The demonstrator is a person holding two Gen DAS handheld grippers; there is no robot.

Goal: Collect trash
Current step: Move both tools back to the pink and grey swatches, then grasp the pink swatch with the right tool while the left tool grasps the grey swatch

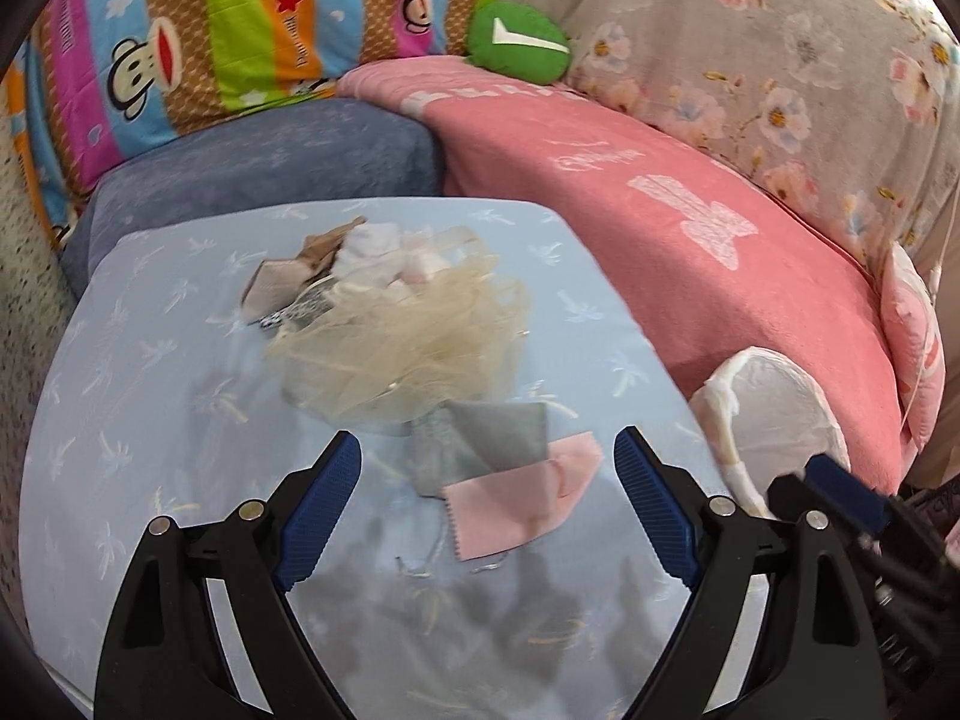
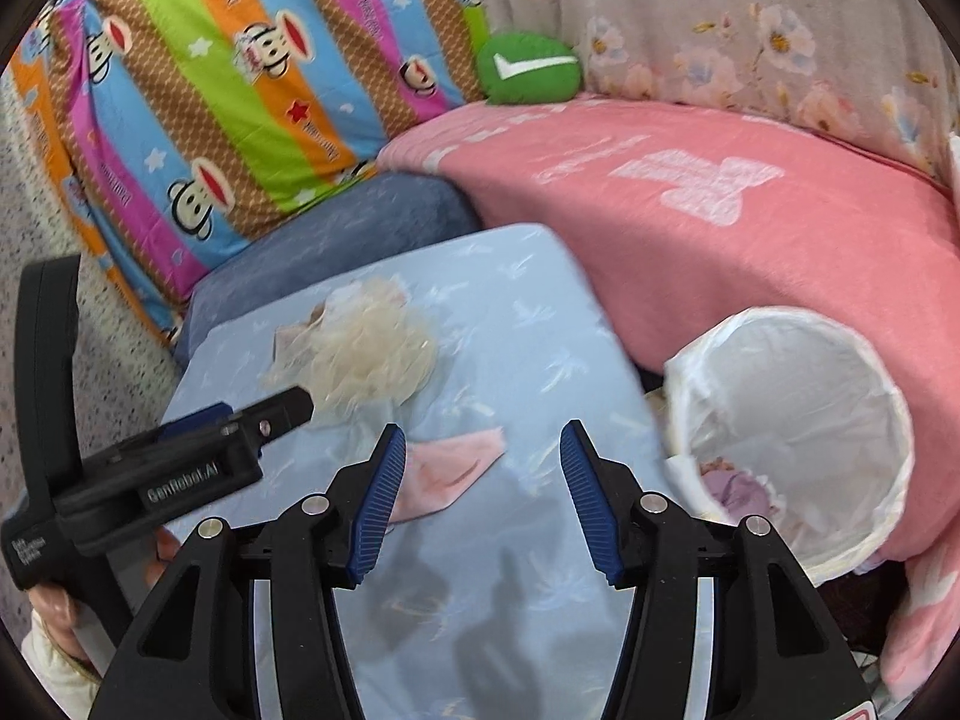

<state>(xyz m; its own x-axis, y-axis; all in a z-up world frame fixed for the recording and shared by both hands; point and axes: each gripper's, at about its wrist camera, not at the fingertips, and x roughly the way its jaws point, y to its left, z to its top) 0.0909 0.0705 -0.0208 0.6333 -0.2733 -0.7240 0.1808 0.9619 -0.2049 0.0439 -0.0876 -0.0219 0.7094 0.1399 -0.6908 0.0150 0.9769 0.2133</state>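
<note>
Trash: pink cloth [image 1: 528, 498] between left gripper [image 1: 487, 504] fingers | both grippers spread, empty

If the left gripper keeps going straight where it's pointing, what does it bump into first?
Most likely the pink cloth scrap and grey-green scrap lying between the open left gripper fingers on the blue cushion. Depth is hard to judge.

Left tool [image 1: 487, 447] was held with jaws wide apart, nothing between them. Right tool [image 2: 483, 441] likewise spread and empty, just beside it. Bare fingers [image 2: 51, 603] gripped the left handle.
</note>
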